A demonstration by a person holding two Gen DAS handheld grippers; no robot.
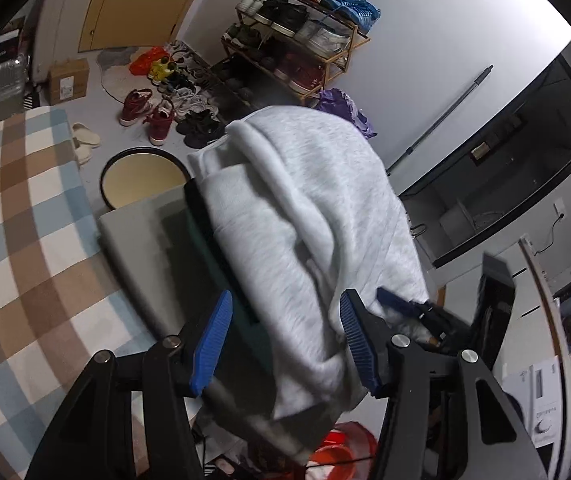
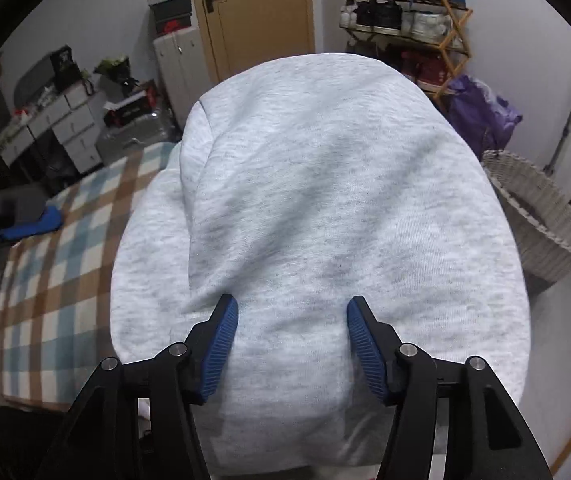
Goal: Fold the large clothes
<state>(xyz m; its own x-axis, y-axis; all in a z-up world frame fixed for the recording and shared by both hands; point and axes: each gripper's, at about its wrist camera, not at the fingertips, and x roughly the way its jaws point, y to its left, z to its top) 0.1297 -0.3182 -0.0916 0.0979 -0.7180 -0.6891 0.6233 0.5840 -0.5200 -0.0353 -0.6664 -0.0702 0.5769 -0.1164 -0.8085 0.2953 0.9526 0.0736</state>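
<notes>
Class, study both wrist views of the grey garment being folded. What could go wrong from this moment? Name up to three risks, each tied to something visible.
1. The grey garment bulges thick between the right gripper fingers; a loose hold could let the bundle slip and unfold.
2. In the left wrist view the garment overhangs the dark board under it, so it may slide towards the red container below.
3. The left gripper straddles both fabric and board, so it may catch the board.
</notes>
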